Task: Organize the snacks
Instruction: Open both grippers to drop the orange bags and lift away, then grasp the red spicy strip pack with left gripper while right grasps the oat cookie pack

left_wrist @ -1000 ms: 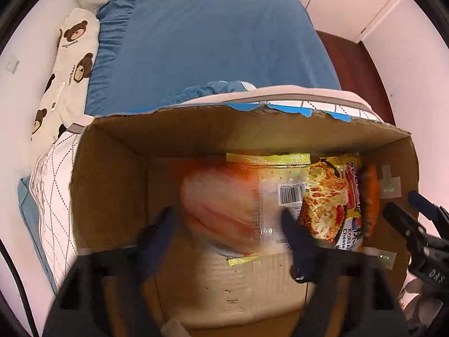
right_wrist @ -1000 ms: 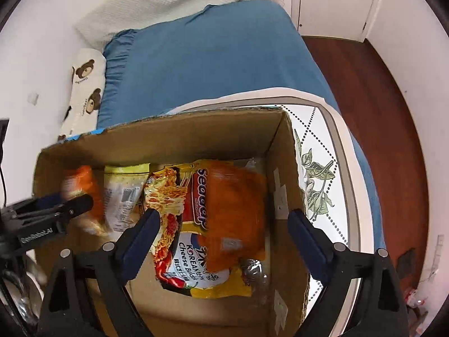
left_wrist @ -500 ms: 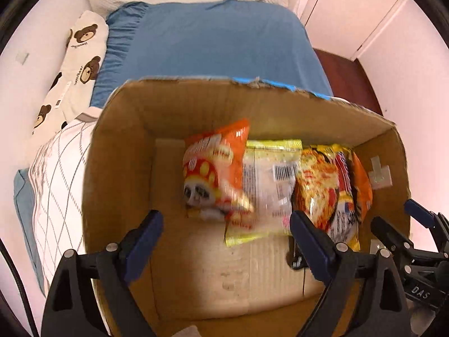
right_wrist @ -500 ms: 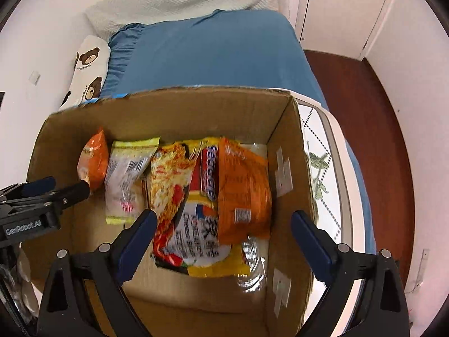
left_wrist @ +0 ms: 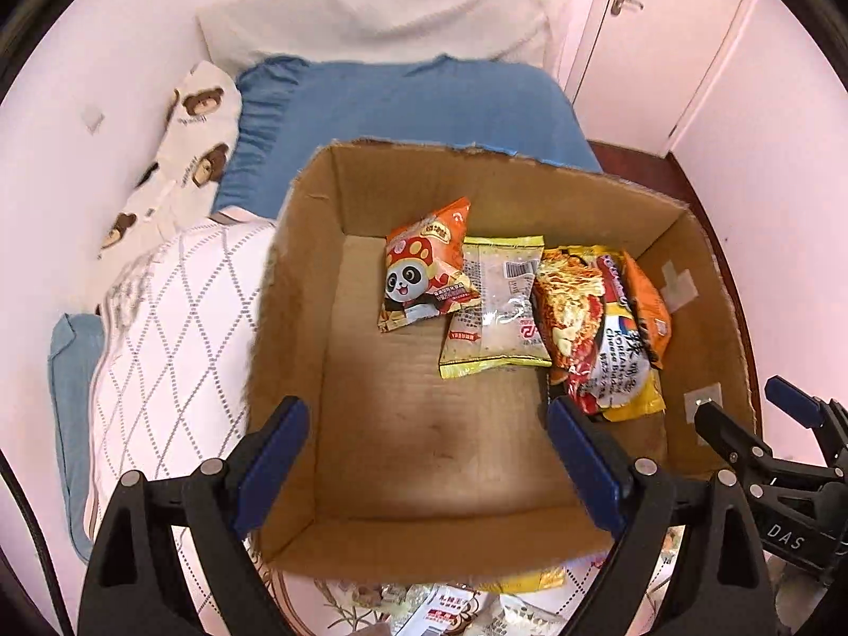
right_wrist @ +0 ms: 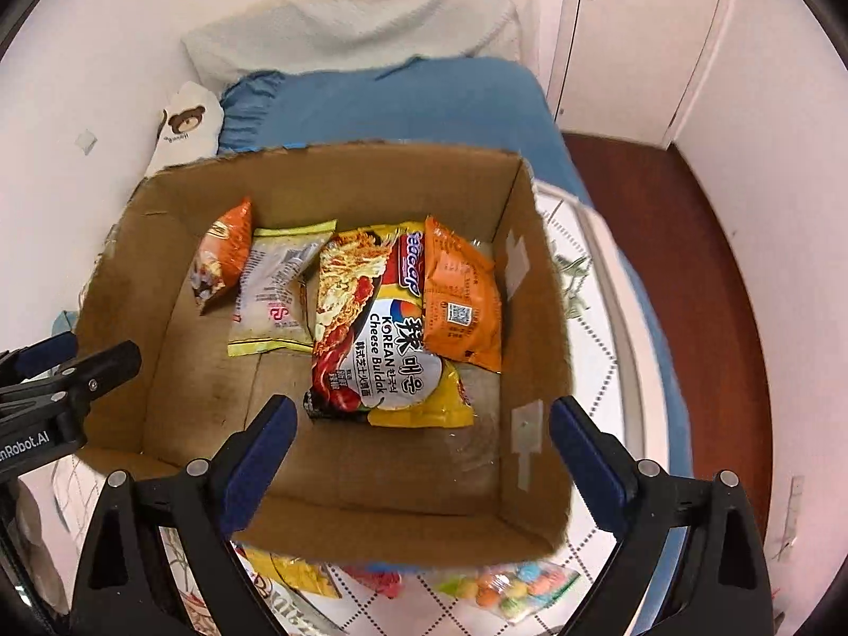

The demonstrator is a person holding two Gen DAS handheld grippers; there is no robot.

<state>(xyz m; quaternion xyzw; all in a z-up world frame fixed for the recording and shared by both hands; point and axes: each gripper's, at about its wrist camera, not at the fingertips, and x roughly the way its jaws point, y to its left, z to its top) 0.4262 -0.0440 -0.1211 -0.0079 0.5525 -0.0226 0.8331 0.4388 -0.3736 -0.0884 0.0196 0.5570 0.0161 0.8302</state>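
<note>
From the left wrist camera, the left gripper [left_wrist: 426,442] hangs above the near side of a cardboard box [left_wrist: 297,328]. Its two blue fingers are spread wide and hold nothing. Inside the box, at the far end, four snack bags lie in a row. The panda snack bag [left_wrist: 426,270] is on the left. It leans partly on the clear yellow-edged packet [left_wrist: 498,312] next to it. Then comes the Korean noodle pack [left_wrist: 596,334], and an orange packet [left_wrist: 646,312] sits tucked at its right side. The right gripper [left_wrist: 758,413] shows at the right edge, near the box's right wall, with its fingers spread. The box sits on a bed with a blue sheet [left_wrist: 424,100] and a bear pillow [left_wrist: 180,159].

From the right wrist camera, the right gripper [right_wrist: 424,440] hangs above the near right part of the box [right_wrist: 540,328]. Its fingers are spread wide with nothing between them. The noodle pack [right_wrist: 381,334] lies in the middle of the box floor. The orange packet [right_wrist: 461,297] lies partly on top of it, on its right. The clear packet [right_wrist: 275,291] and the panda bag [right_wrist: 222,254] lie to the left. A bag of colorful candies [right_wrist: 509,588] lies outside on the quilt, just in front of the box. The left gripper [right_wrist: 90,355] pokes in from the left edge.
</note>
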